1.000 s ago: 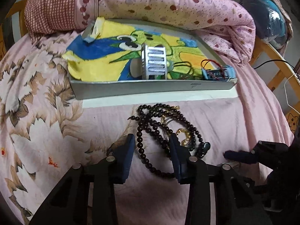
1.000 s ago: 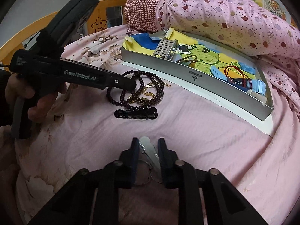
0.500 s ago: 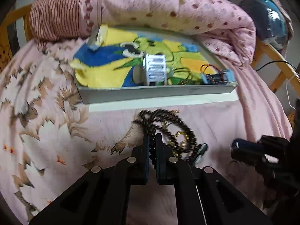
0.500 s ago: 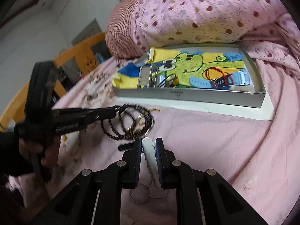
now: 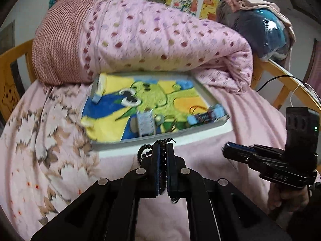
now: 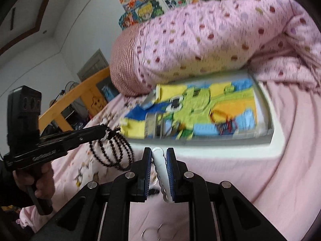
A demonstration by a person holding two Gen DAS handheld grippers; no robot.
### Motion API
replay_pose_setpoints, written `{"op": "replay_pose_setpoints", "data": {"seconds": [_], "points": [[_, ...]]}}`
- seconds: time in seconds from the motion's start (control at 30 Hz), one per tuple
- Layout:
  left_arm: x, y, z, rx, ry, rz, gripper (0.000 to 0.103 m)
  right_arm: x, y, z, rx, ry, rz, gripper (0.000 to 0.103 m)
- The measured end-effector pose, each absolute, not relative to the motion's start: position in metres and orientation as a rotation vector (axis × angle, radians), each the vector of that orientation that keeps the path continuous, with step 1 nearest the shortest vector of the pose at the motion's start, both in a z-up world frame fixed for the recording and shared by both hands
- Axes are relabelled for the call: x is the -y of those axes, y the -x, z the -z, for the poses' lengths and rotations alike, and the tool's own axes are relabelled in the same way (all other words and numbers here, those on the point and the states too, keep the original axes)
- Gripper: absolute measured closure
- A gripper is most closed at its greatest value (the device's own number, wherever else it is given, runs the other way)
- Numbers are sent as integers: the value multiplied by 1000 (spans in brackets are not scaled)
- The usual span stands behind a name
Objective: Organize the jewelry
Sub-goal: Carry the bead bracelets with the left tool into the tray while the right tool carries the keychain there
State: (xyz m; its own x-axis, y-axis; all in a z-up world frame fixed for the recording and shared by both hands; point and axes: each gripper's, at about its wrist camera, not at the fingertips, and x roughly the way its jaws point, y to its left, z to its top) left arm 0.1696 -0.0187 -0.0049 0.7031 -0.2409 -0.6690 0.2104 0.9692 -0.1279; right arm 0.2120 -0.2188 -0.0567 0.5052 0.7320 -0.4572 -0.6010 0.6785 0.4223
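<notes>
Two loads are airborne over the bed (image 5: 200, 210), short of the tray (image 5: 208, 95): your left gripper (image 5: 163, 150) fingers are pinched tight on the black bead necklace (image 6: 114, 150), your right gripper (image 6: 158, 156) fingers clamp a white hair clip (image 6: 160, 168). Loose bead loops dangle, so they may snag the tray's near wall or slip free; the clip's thin rings could catch too.

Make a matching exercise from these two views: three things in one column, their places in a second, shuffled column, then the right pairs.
Things:
1. black bead necklace
2. white hair clip
3. blue watch

Places:
A. lying in the grey tray
B. clamped in the right tongs
C. hanging from the left tongs

Pairs: 1-C, 2-B, 3-A.
</notes>
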Motion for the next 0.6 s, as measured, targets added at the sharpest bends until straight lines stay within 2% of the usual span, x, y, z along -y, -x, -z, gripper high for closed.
{"op": "replay_pose_setpoints", "data": {"seconds": [0.33,0.6], "points": [[47,-214,-34,-649,15,296,99,248,-268,48,-574,-271,-676,88],[74,-260,-21,-647,31,330,99,286,-308,64,-587,-370,-565,88]]}}
